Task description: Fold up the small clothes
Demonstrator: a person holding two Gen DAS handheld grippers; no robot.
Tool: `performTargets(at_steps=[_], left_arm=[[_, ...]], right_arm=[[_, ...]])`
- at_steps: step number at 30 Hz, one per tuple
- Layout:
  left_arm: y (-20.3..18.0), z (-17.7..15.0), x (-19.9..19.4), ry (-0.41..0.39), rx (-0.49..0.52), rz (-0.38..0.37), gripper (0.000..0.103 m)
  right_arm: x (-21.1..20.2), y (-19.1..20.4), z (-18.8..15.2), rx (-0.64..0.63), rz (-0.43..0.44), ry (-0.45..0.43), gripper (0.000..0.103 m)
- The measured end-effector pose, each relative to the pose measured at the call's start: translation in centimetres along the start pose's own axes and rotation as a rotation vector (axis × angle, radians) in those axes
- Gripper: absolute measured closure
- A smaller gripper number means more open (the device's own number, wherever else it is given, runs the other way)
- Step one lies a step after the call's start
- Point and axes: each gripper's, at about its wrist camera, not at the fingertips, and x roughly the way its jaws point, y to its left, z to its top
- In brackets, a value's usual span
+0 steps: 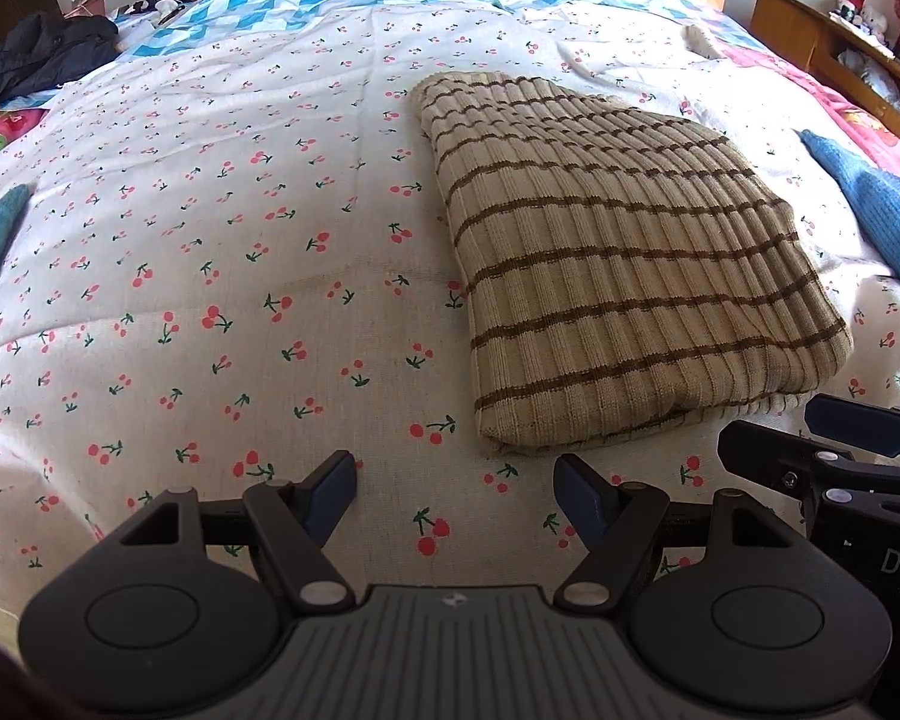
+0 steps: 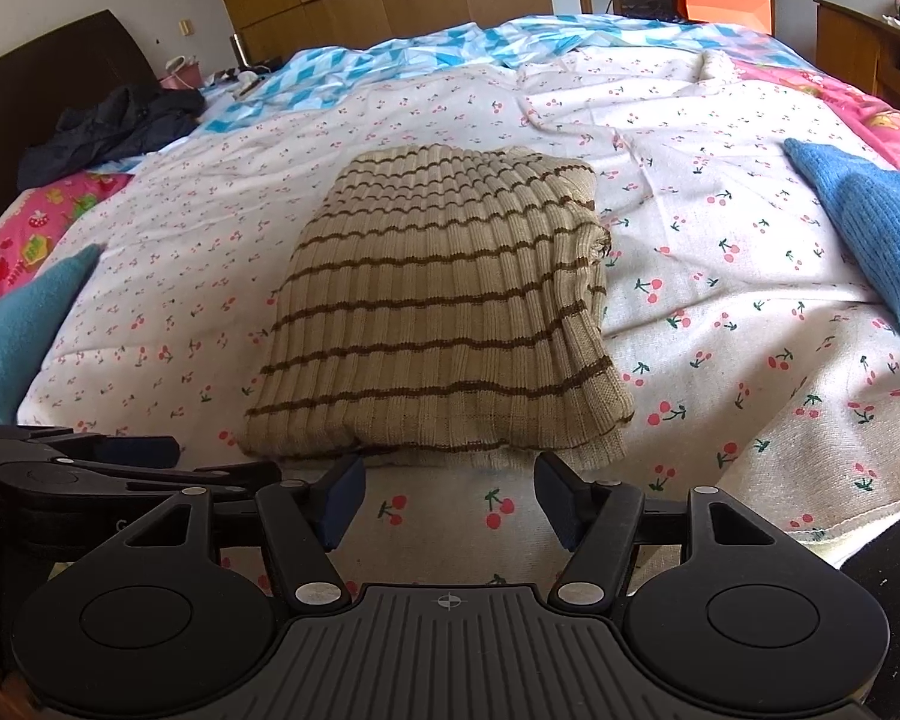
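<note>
The striped knit top [image 2: 432, 318] lay folded at the centre of the right-wrist frame on the cherry-print sheet [image 1: 210, 276]. Both the left gripper [image 1: 455, 498] and right gripper [image 2: 450, 495] stood spread, empty, below its near hem. Judged: it looked finished; best smooth the loose right edge gently.

Blue knit [image 2: 864, 234] cut by frame edge

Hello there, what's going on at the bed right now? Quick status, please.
Left gripper and right gripper both open, empty. Beige brown-striped ribbed knit garment lies folded on the cherry-print sheet. Nothing blocks it.
</note>
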Motion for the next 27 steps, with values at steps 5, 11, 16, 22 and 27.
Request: performTargets(at_steps=[5,11,16,22,27], left_arm=[[-0.01,0.02,-0.03,-0.001,-0.003,-0.002,0.026],[-0.08,0.05,-0.1,-0.001,-0.005,-0.005,0.026],[-0.12,0.05,-0.31,-0.004,-0.008,-0.015,0.026],[-0.13,0.05,-0.47,-0.006,-0.007,-0.025,0.026],[-0.11,0.12,-0.68,-0.011,-0.011,-0.029,0.026]], right_arm=[[0.03,0.13,-0.08,-0.011,-0.005,0.002,0.04],[0.37,0.13,-0.08,-0.012,-0.019,0.016,0.04],[0.7,0.24,-0.08,-0.019,-0.028,0.029,0.036],[0.82,0.3,-0.1,-0.024,-0.037,0.034,0.036],[0.9,0.31,-0.09,-0.026,-0.04,0.035,0.035]])
